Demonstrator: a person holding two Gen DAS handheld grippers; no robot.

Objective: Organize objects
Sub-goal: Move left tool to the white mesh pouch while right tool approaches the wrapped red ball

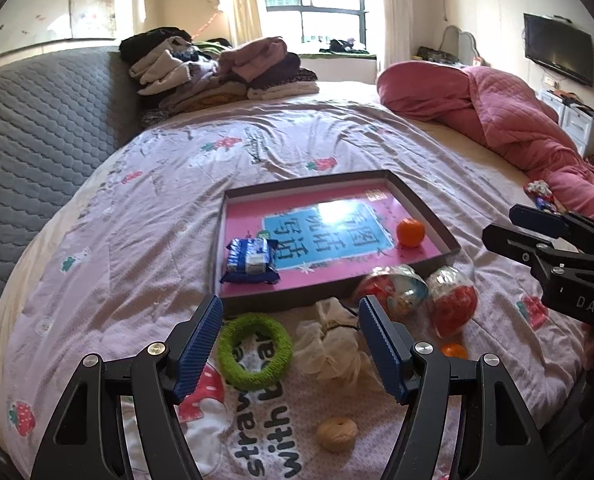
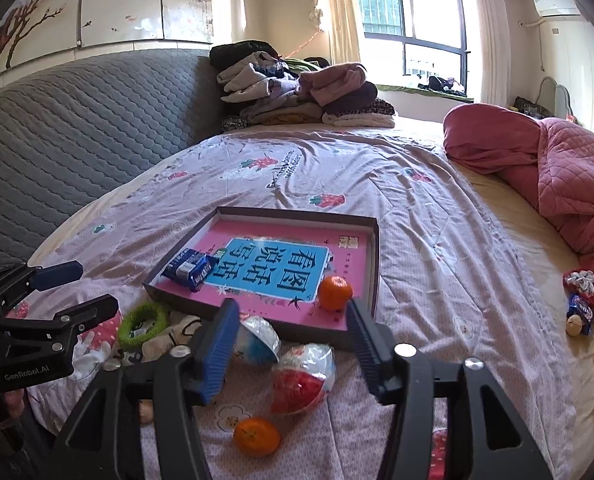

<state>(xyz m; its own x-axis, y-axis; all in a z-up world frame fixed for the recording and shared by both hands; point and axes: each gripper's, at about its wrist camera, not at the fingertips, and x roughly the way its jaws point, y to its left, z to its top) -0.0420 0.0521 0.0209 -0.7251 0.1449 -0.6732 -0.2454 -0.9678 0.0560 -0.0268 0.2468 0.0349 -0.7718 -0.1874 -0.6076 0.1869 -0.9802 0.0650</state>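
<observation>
A shallow dark-rimmed tray [image 1: 305,179] [image 2: 297,212] with a pink printed floor lies on the bed. In it are a blue snack packet [image 1: 251,260] [image 2: 191,270] and an orange [image 1: 409,232] [image 2: 335,293]. My left gripper [image 1: 291,344] is open above a green hair ring [image 1: 255,356] and a white scrunchie [image 1: 329,348]. My right gripper [image 2: 293,344] is open, hanging over a red foil egg [image 2: 303,376] beside a blue foil egg [image 2: 257,340]. Nothing is held.
A second orange [image 2: 256,437] and a beige twine ball [image 1: 337,434] lie near the bed's front edge. Loose snacks [image 2: 581,304] sit at the right by a pink quilt [image 2: 557,168]. Folded clothes [image 1: 225,72] pile up against the grey headboard [image 1: 37,128].
</observation>
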